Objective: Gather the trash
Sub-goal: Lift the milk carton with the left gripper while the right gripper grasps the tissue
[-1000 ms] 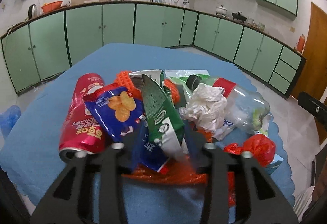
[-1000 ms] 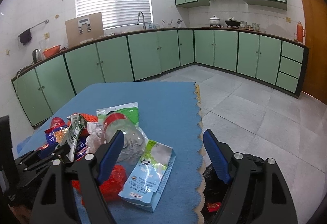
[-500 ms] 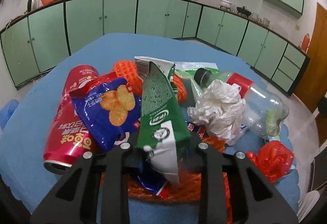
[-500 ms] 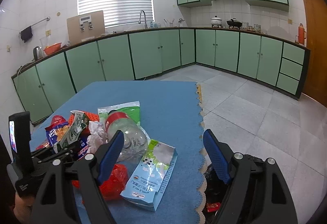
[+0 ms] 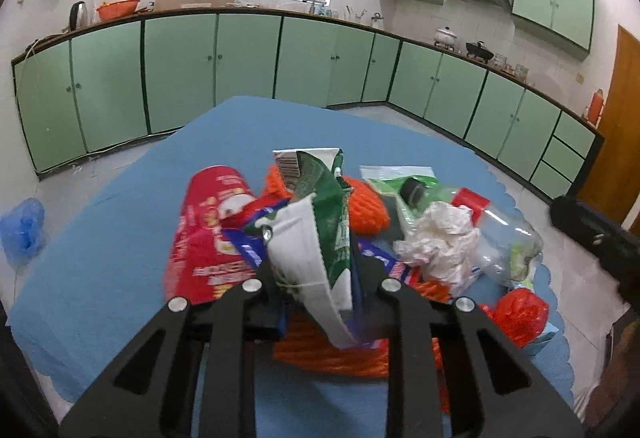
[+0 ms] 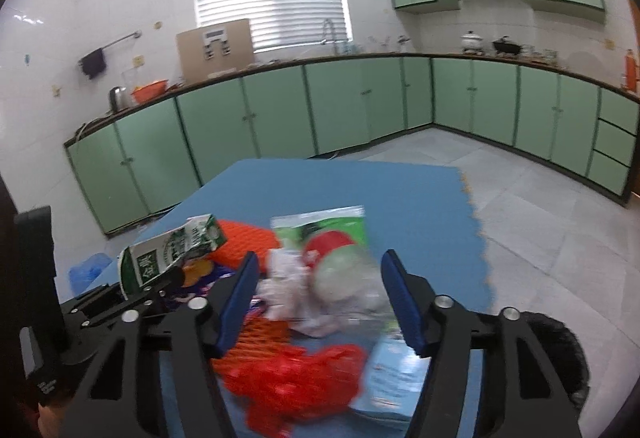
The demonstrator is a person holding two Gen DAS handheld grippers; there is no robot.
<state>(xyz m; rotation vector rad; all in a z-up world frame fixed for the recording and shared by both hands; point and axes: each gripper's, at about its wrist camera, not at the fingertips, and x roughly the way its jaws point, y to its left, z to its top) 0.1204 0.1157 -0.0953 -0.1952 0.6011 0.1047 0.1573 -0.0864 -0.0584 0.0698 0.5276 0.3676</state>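
A pile of trash lies on the blue table (image 5: 120, 262). My left gripper (image 5: 316, 274) is shut on a green-and-white milk carton (image 5: 316, 222) and holds it lifted over the pile; the carton also shows in the right wrist view (image 6: 168, 254). In the pile are a red can (image 5: 208, 234), orange netting (image 5: 364, 206), crumpled white paper (image 5: 440, 242), a clear plastic bottle (image 5: 500, 238) and a red bag (image 5: 520, 314). My right gripper (image 6: 320, 298) is open above the bottle (image 6: 344, 278) and the paper (image 6: 284, 270), holding nothing.
A light blue packet (image 6: 392, 378) lies at the table's near right edge. A black bin (image 6: 560, 354) stands on the floor to the right of the table. A blue bag (image 5: 22, 230) lies on the floor at left. Green cabinets line the walls.
My left gripper has lifted the milk carton up off the pile. My right gripper has swung left and forward, now over the bottle and paper.
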